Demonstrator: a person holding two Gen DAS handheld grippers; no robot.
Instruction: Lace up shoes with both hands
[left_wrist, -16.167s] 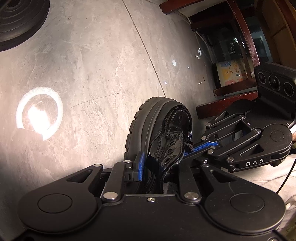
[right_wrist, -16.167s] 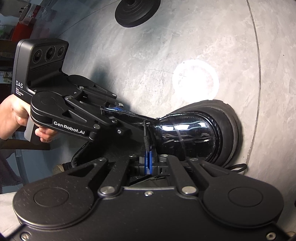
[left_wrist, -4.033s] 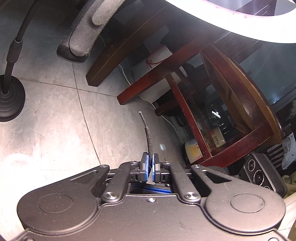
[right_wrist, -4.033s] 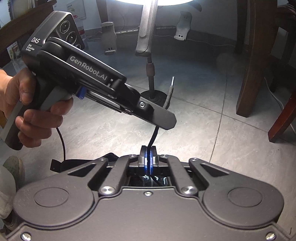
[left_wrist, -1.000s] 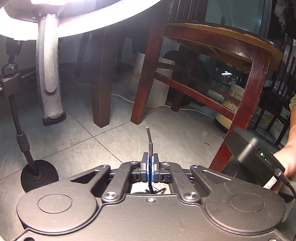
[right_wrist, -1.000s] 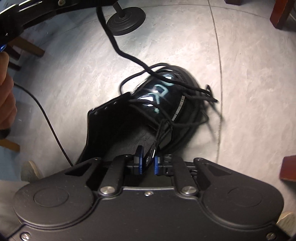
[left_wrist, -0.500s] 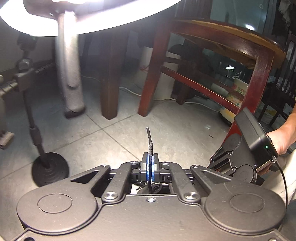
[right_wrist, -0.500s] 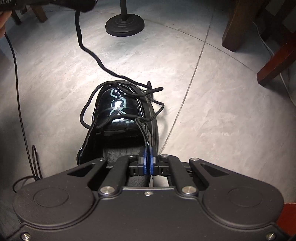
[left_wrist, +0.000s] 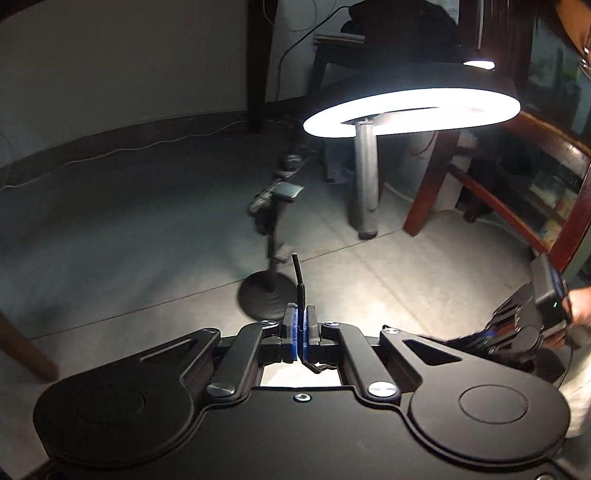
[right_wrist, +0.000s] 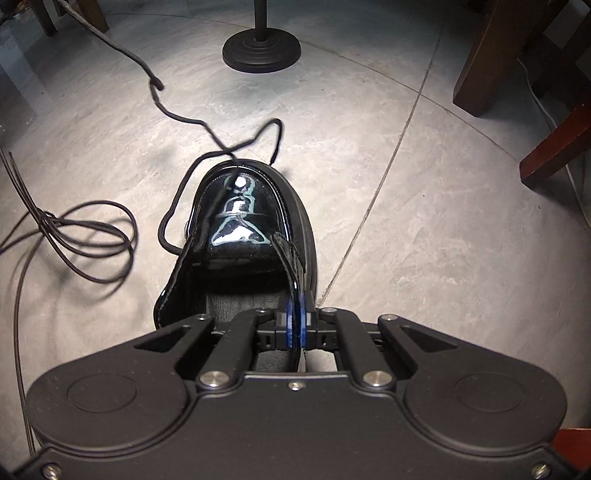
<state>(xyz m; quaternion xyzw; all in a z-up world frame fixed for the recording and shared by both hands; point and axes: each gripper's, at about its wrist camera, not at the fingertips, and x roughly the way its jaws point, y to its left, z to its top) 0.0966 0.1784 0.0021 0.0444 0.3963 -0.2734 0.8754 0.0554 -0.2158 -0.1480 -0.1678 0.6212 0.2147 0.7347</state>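
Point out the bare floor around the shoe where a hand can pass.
Free: the tiles right of the shoe, out to the chair legs. Crowded: left of it, the coiled cable; ahead, the lace runs toward the lamp base.

The left gripper (left_wrist: 299, 332) has its blue-padded fingers (left_wrist: 293, 330) pressed together on the thin black shoelace (left_wrist: 300, 291), whose stiff tip stands up just above them. Beyond lies the grey tiled floor (left_wrist: 147, 240), with the round black lamp base (left_wrist: 266, 297) near the lace tip and the glowing white ring light (left_wrist: 410, 110) above on its grey post. A dark red wooden chair (left_wrist: 517, 177) stands at right. At the far right edge a hand (left_wrist: 580, 314) holds the black right gripper (left_wrist: 480, 338).
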